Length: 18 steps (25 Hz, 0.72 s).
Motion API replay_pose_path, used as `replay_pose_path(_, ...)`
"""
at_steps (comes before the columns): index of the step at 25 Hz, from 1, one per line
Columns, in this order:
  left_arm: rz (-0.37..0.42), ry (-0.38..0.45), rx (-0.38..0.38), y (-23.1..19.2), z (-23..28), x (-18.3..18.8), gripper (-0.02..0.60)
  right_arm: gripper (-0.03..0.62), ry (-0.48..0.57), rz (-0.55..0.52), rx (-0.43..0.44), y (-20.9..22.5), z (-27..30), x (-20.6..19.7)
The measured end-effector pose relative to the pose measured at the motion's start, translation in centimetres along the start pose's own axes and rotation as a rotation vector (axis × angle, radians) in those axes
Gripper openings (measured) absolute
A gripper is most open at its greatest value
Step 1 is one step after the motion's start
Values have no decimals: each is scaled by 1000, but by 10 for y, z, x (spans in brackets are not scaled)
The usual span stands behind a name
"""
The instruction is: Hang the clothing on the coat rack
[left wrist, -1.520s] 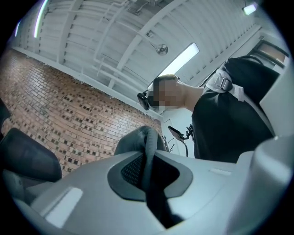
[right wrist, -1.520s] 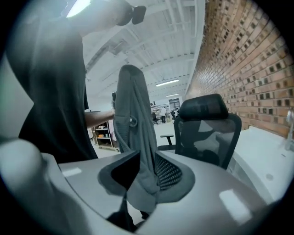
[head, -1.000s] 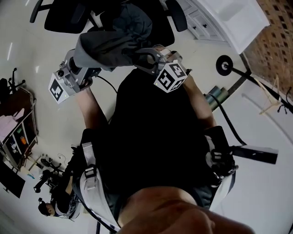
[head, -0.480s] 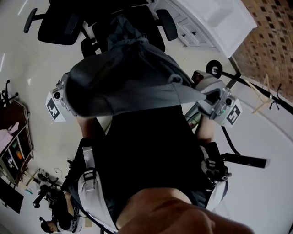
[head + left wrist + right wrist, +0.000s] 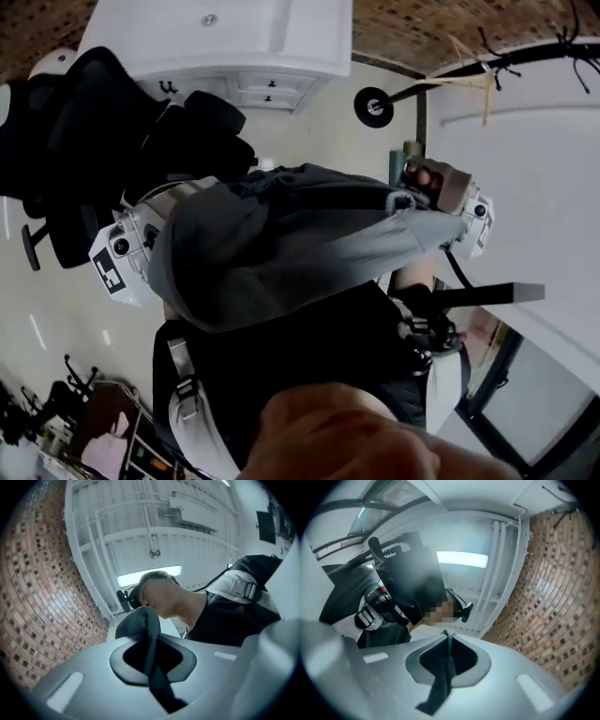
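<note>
A grey garment (image 5: 281,248) hangs stretched between my two grippers in front of my chest. My left gripper (image 5: 127,248) holds its left end, with the jaws hidden under the cloth in the head view. In the left gripper view that gripper (image 5: 149,620) is shut on a dark fold of the garment (image 5: 151,639). At the garment's right end my right gripper (image 5: 441,192) is raised, and in the right gripper view it (image 5: 448,639) pinches a thin strip of the garment (image 5: 446,672). The black coat rack (image 5: 450,75), with its round base (image 5: 375,106), stands beyond the right gripper.
A black office chair (image 5: 84,122) stands at the left behind the garment. A white cabinet with drawers (image 5: 234,37) stands against a brick wall (image 5: 422,23). A wooden hanger (image 5: 469,70) hangs by the rack. A black bar (image 5: 492,294) juts out at my right hip.
The garment has come up off the chair and been spread wide. My right gripper swung out to the right and closed on the cloth. The head view has turned toward the rack.
</note>
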<state>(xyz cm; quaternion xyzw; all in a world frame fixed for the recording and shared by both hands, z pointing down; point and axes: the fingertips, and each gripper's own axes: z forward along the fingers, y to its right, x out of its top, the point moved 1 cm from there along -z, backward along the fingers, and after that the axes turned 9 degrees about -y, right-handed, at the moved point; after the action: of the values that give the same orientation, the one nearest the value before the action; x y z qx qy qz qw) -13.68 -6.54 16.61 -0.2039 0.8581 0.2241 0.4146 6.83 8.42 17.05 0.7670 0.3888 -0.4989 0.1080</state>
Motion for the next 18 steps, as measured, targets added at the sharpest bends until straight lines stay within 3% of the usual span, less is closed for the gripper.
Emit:
replay_pose_path(5, -172, 28, -67, -57, 114, -91, 14, 8, -45, -124, -209, 25, -111, 62)
replay_pose_path(9, -271, 27, -183, -88, 202, -164, 14, 8, -107, -172, -365, 48, -202, 109)
replay_pose_path(14, -338, 48, -265, -132, 308, -222, 14, 8, -184, -246, -555, 87, -288, 167)
replay_pose_path(18, -334, 46, -326, -167, 391, -241, 14, 8, -211, -361, -678, 130, -331, 230)
